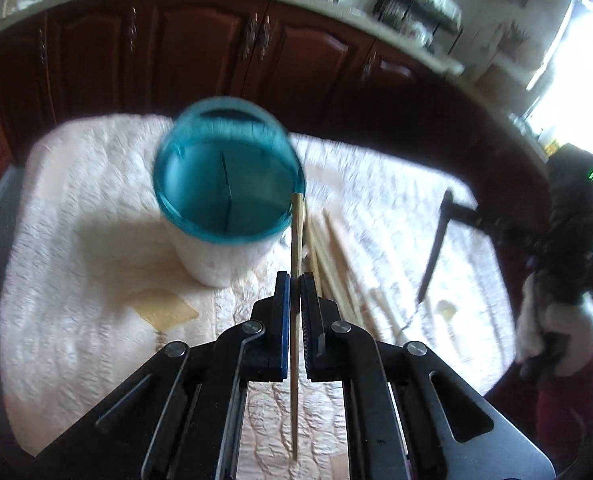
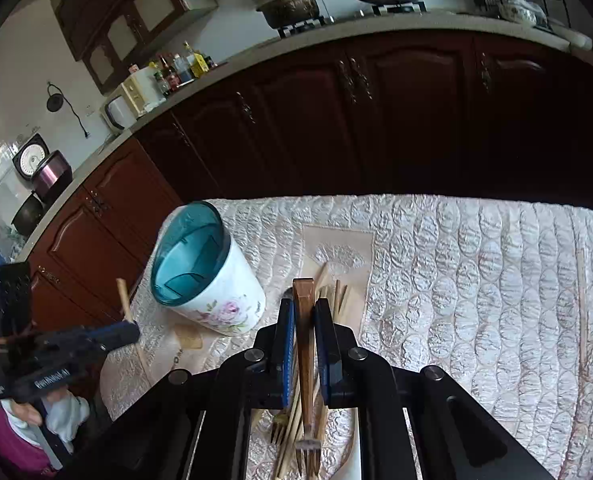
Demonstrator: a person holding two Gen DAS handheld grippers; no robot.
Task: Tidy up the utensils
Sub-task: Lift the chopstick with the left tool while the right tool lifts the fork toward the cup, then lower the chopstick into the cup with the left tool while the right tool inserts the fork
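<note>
Left gripper (image 1: 294,280) was clamped on one pale chopstick (image 1: 296,240), its tip near the rim of the blue-lined utensil holder (image 2: 204,268). Right gripper (image 2: 305,306) was clenched on a wooden-handled fork (image 2: 305,360), held above the quilted table cover (image 2: 476,280). More chopsticks (image 1: 336,264) lay loose beside the holder, blurred; perhaps five or six.

The holder (image 2: 212,280) has a glossy white, ceramic-looking wall with a printed rose and a translucent teal plastic insert. A quilted, slightly shiny cream cloth (image 2: 476,280) covers the bench. The chopstick (image 1: 295,320) is pale matt wood; the fork (image 2: 305,352) has a polished brown wooden handle and metal tines. Both tongs are matt black plastic.
</note>
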